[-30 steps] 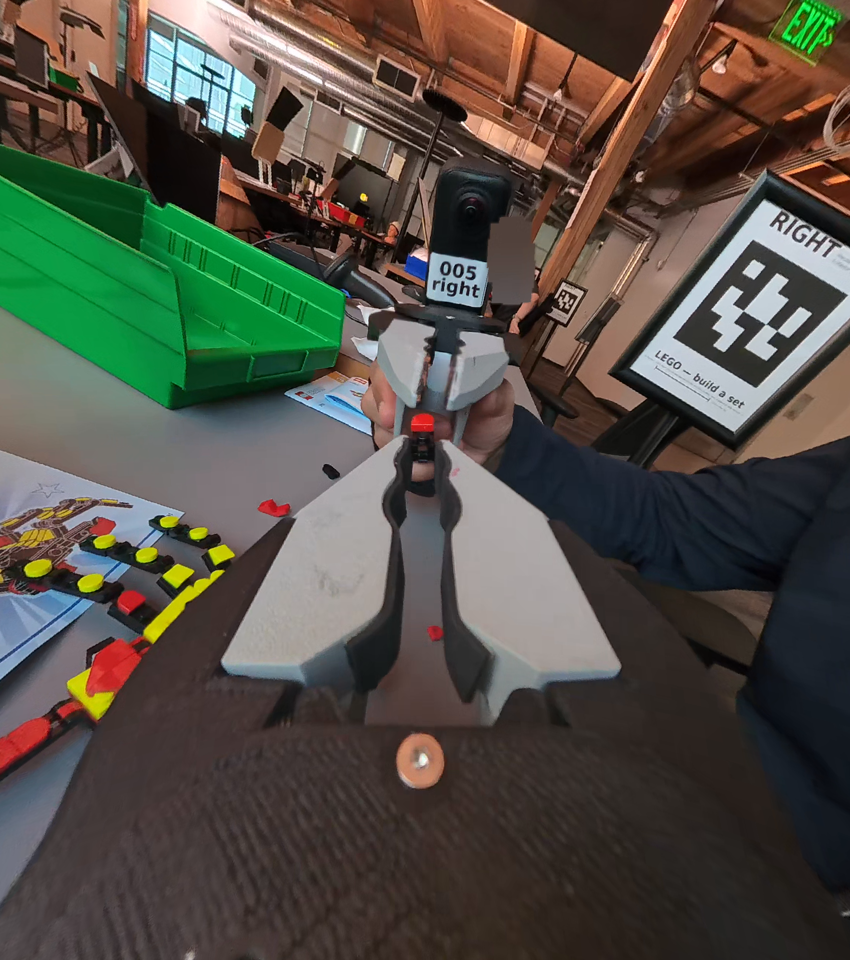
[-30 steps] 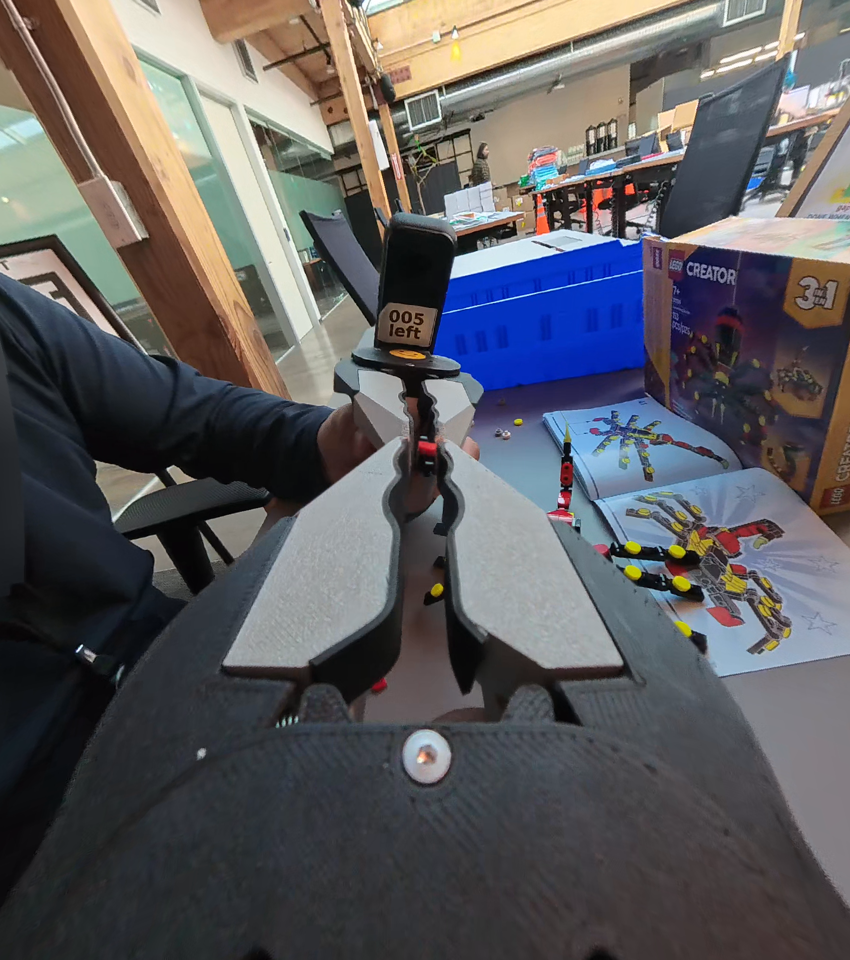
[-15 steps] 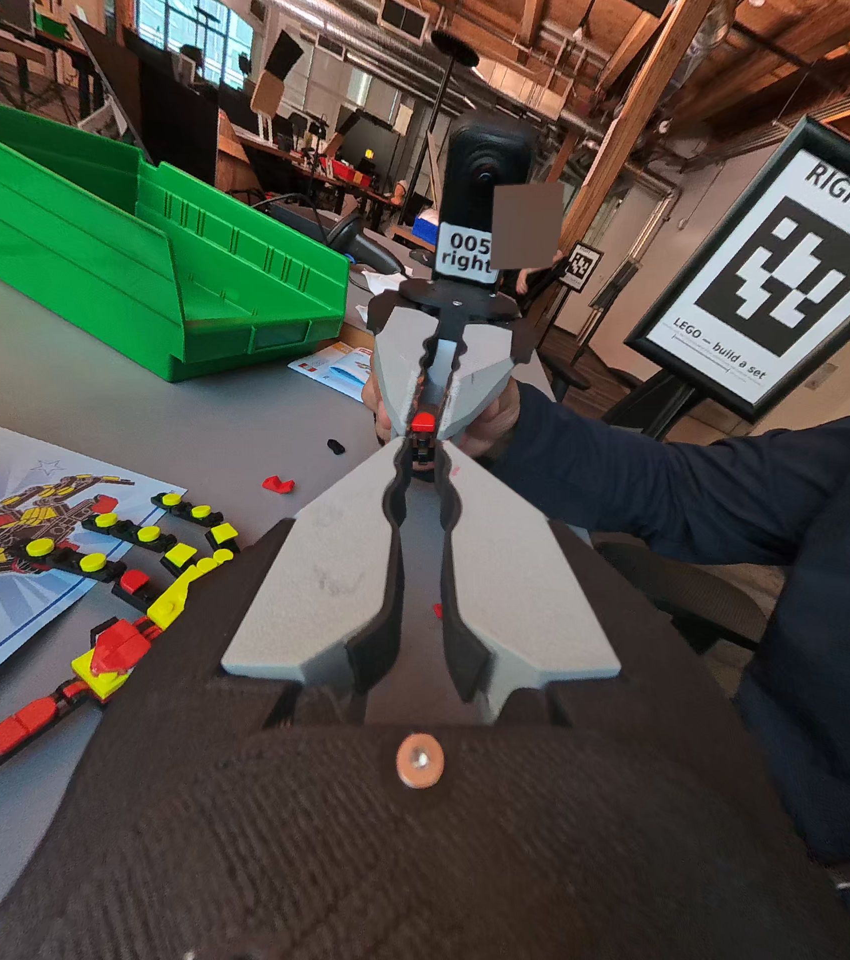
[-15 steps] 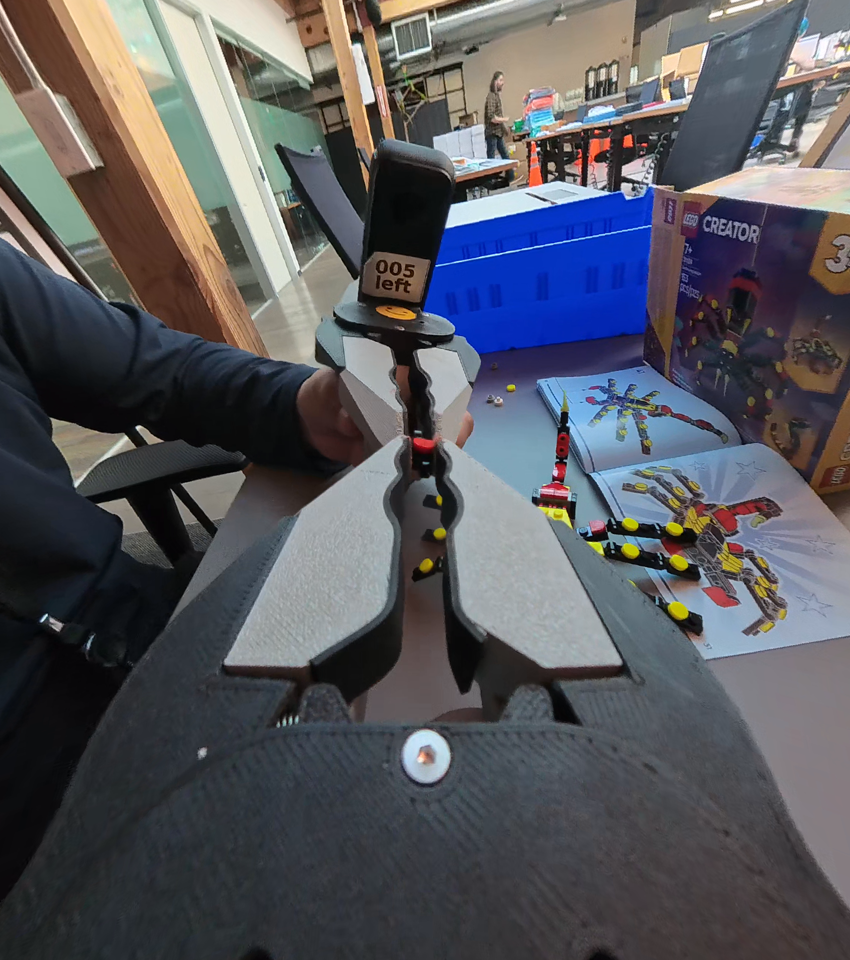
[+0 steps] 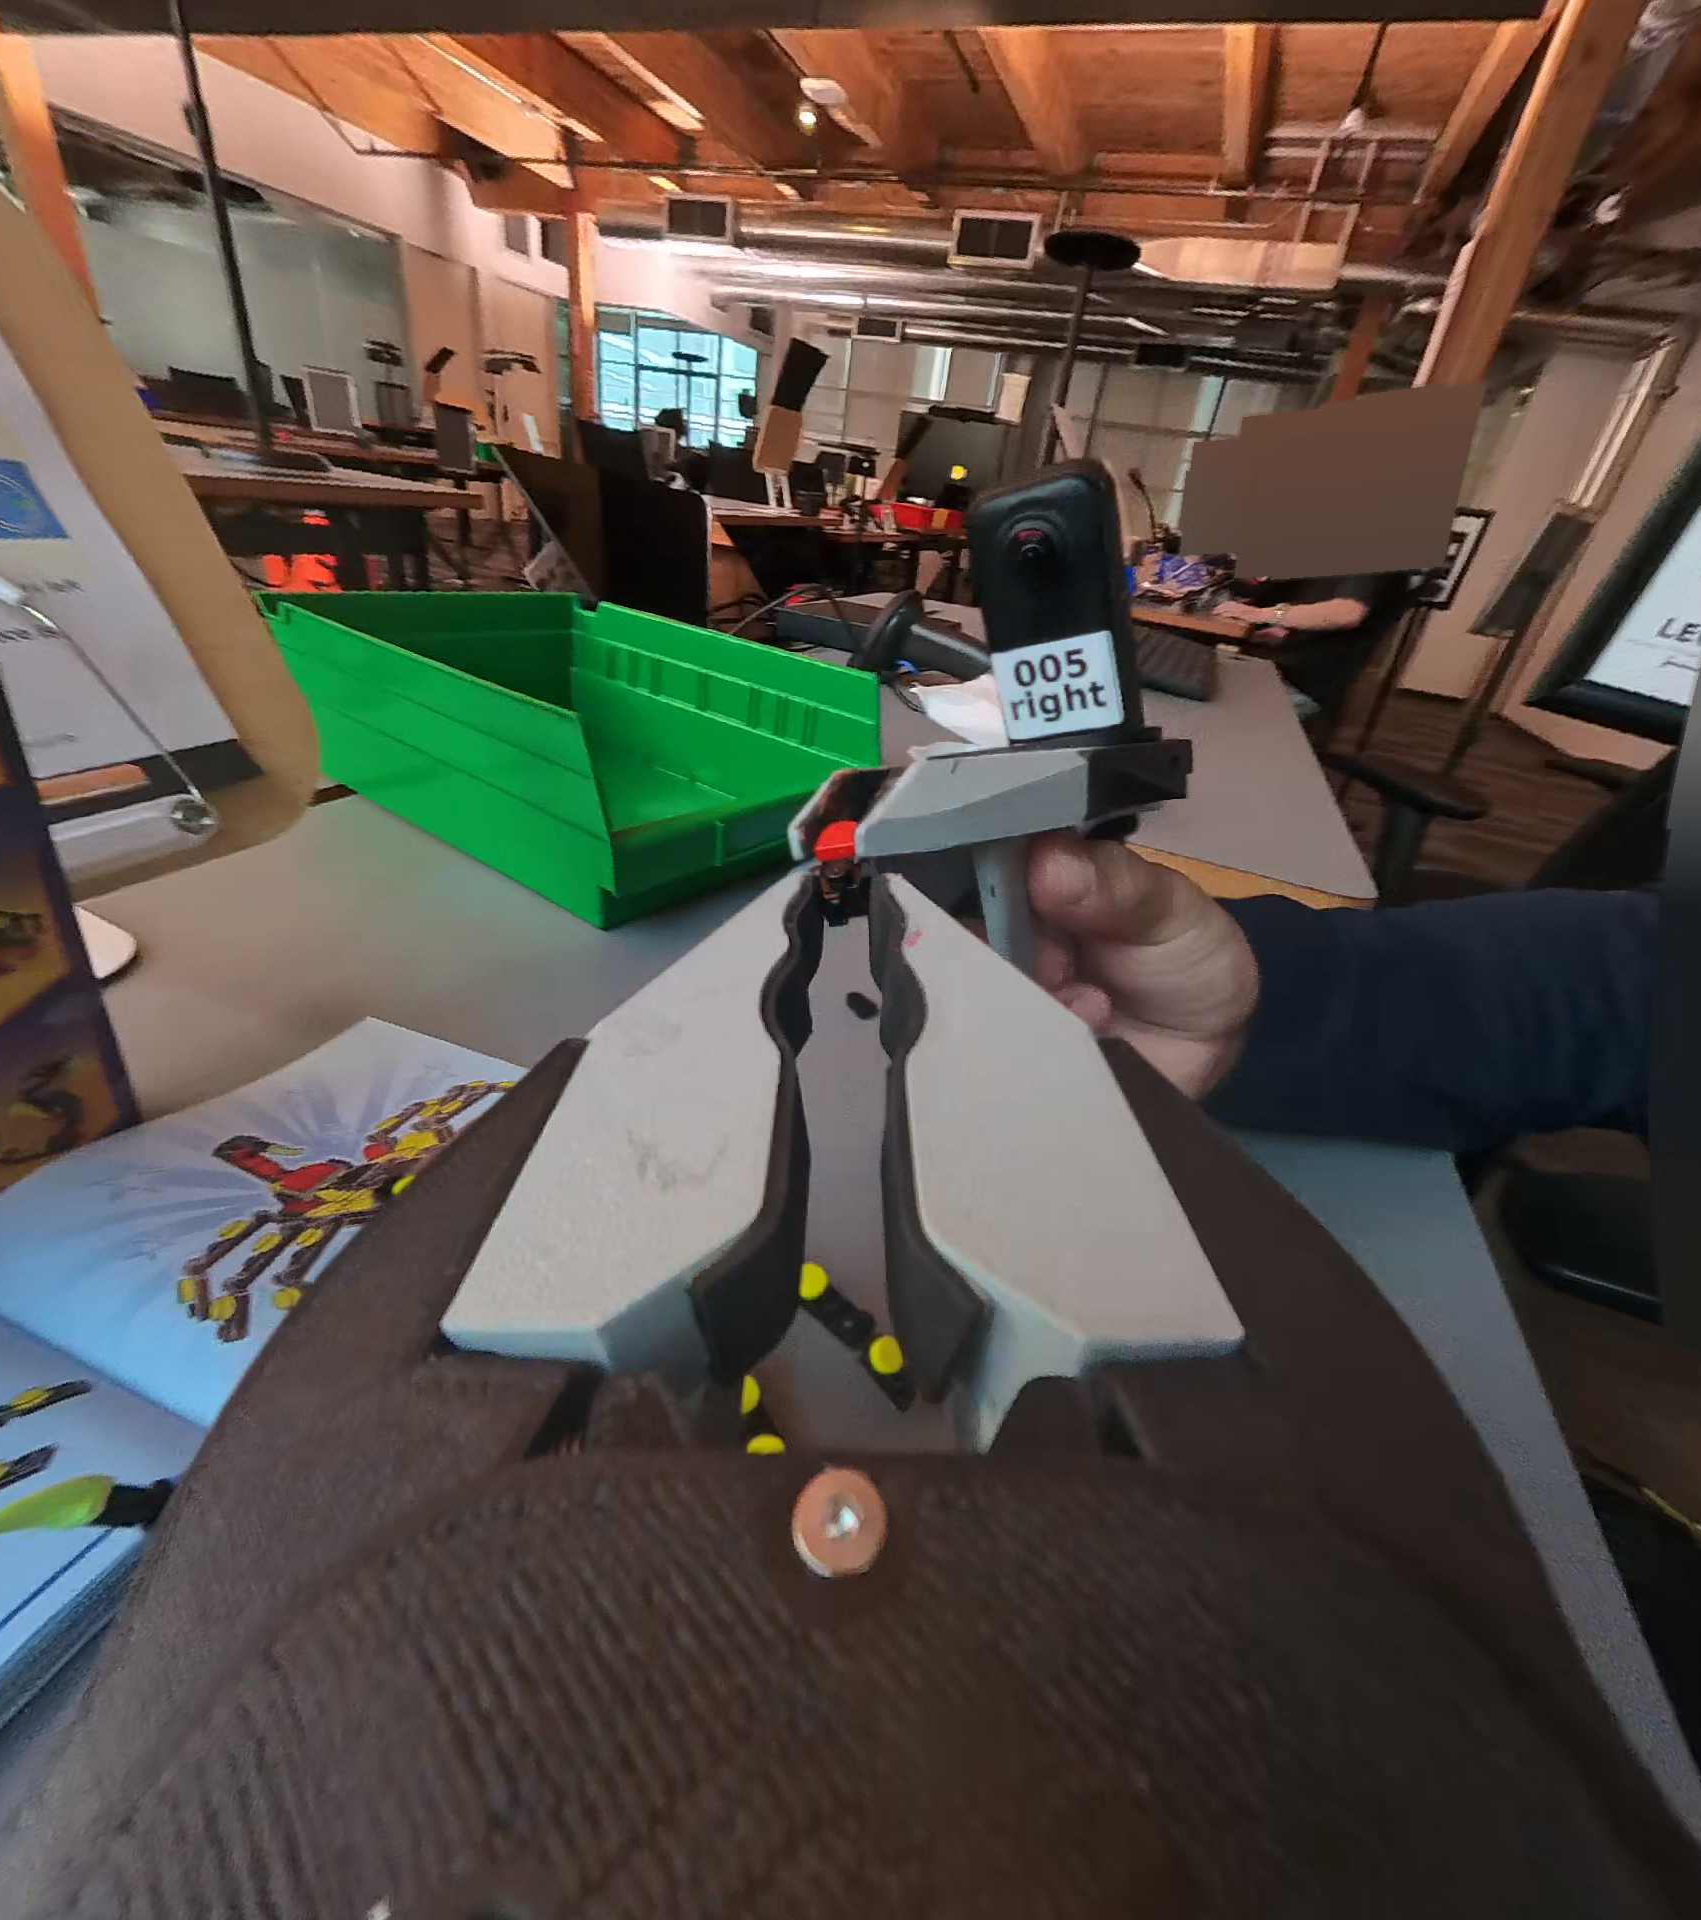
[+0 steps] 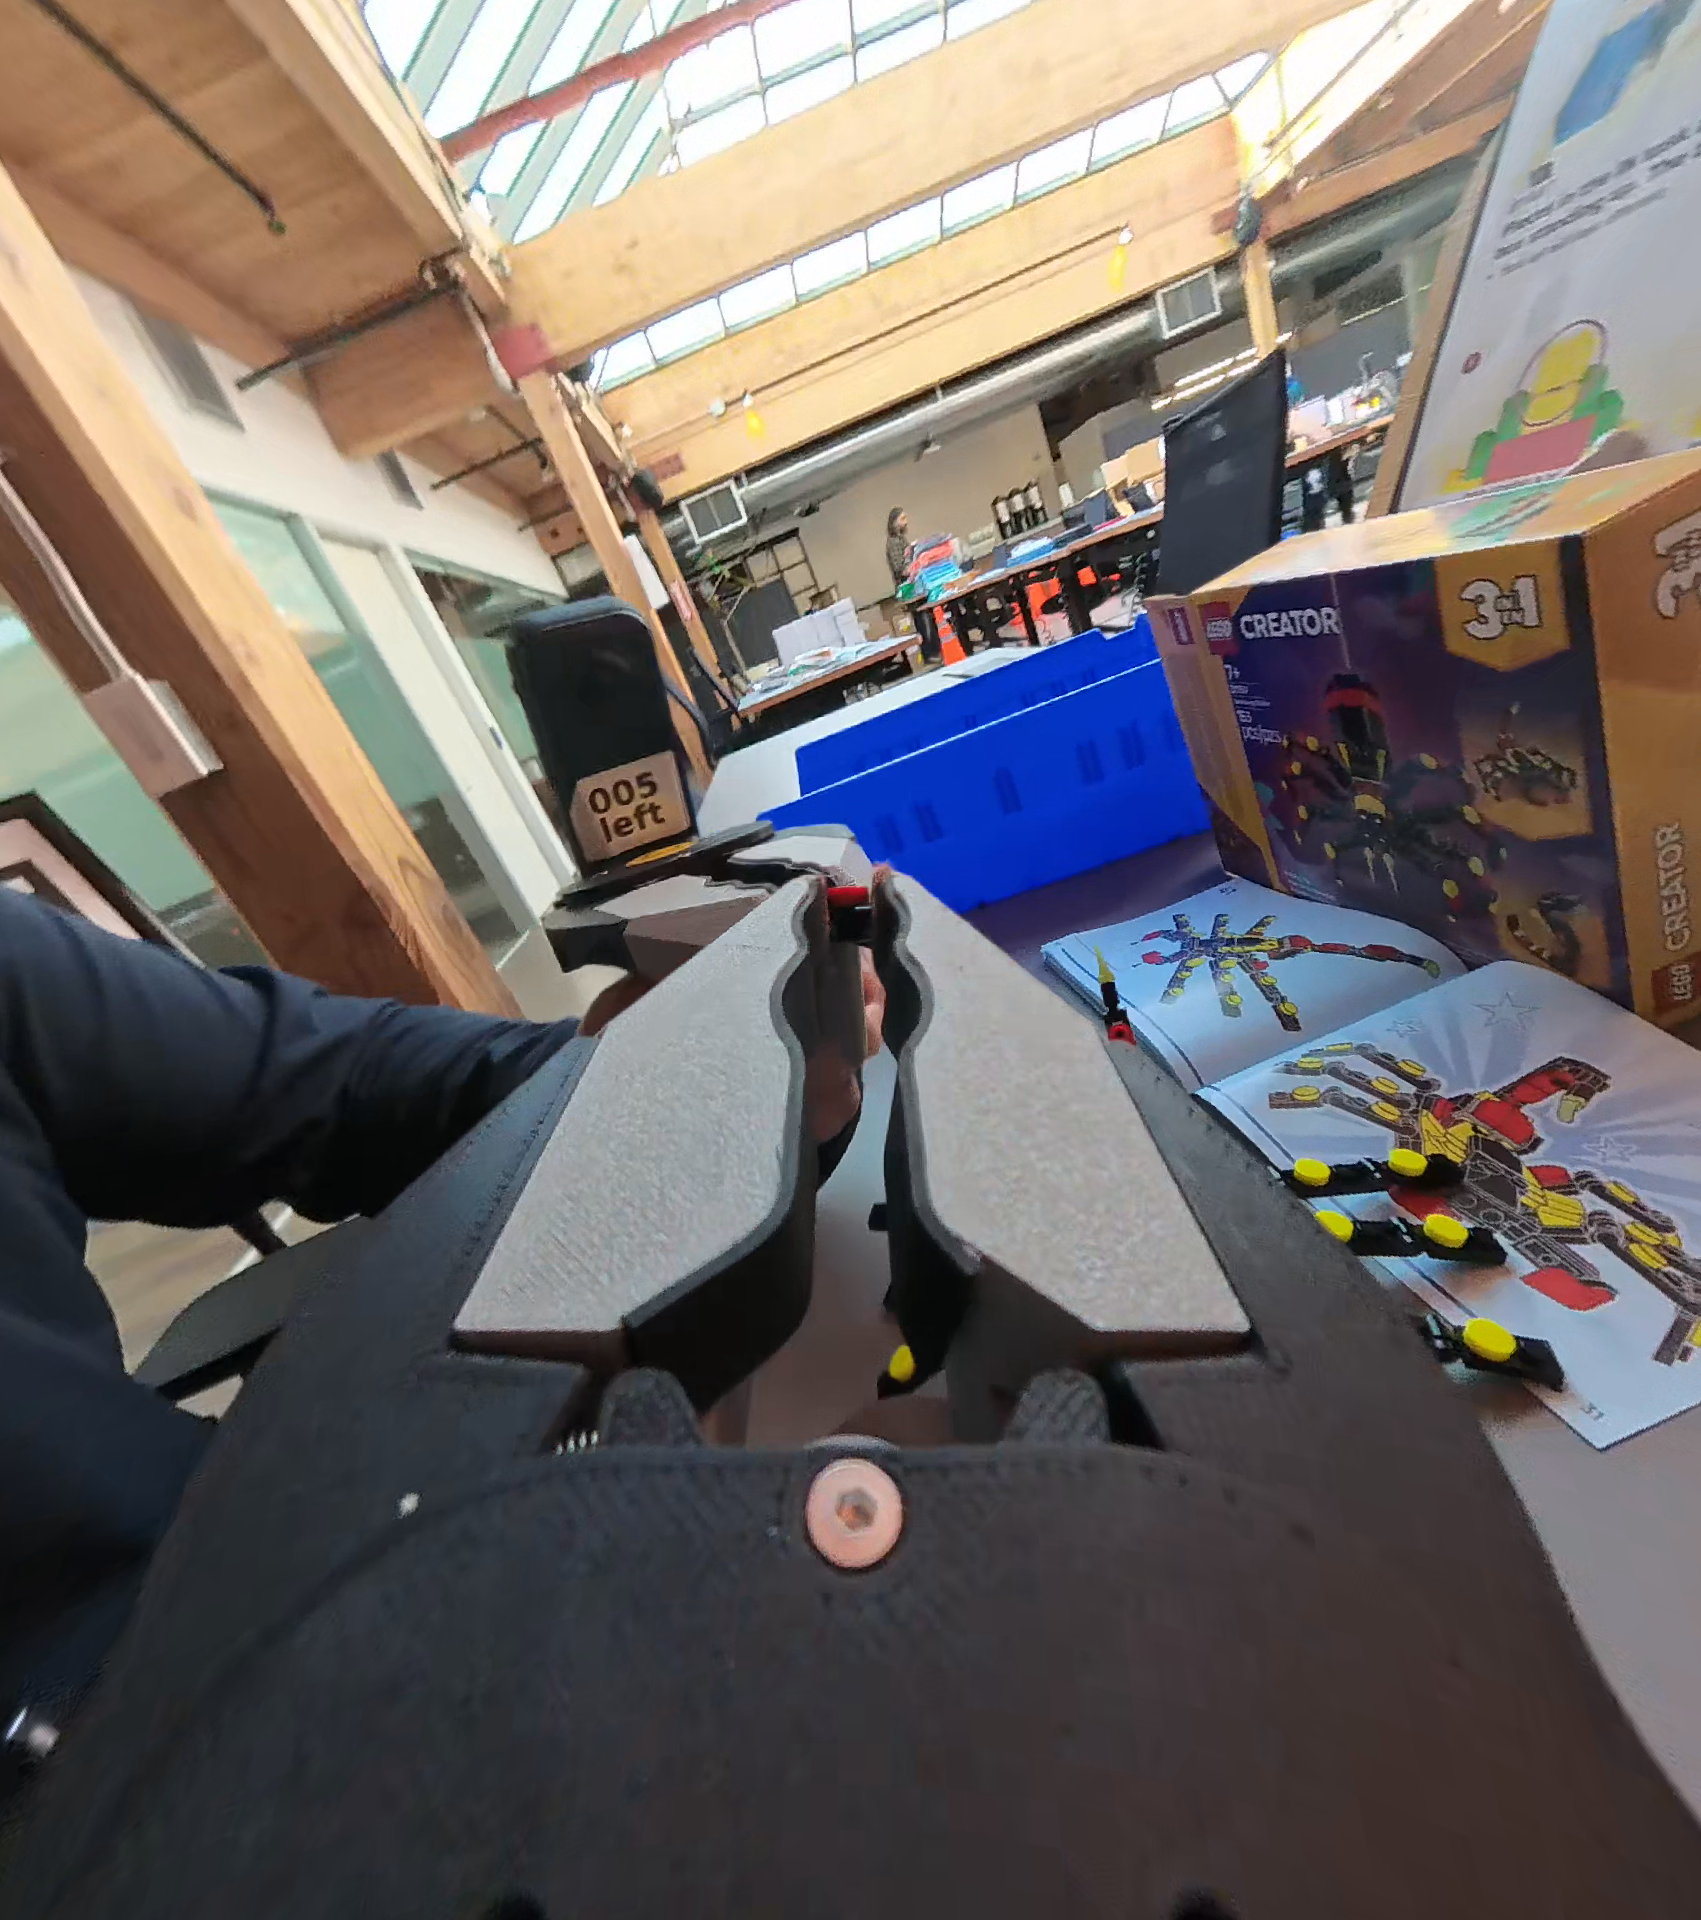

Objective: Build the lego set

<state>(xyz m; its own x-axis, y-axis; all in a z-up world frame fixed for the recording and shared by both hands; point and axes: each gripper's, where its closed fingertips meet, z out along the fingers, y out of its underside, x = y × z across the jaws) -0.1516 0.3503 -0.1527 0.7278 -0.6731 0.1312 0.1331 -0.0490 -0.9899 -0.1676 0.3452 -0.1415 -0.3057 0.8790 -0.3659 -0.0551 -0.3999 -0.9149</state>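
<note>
My left gripper (image 5: pixel 838 902) is shut on a small black lego piece (image 5: pixel 838 891), held above the grey table. My right gripper (image 5: pixel 830 831) comes in sideways from the right in a hand and is shut on a small red piece (image 5: pixel 833 840) that touches the top of the black piece. In the right wrist view my right gripper (image 6: pixel 851 906) pinches the red piece (image 6: pixel 848 896), and the left gripper (image 6: pixel 820 864) meets it from the left. Black leg strips with yellow studs (image 5: pixel 846 1330) lie on the table below.
A green bin (image 5: pixel 555 727) stands at the back, a blue bin (image 6: pixel 991 790) opposite. The lego box (image 6: pixel 1500 769) and open instruction booklets (image 6: pixel 1552 1174) carry more black-and-yellow leg strips (image 6: pixel 1376 1174). A small black piece (image 5: pixel 861 1003) lies loose. A sign board (image 5: pixel 46 520) stands on the left. Left and right tips are no more than a few centimetres apart.
Both grippers have kept their hold and stayed tip to tip. They have turned from facing head-on to meeting at an angle. The left view has swung towards the green bin and box.
</note>
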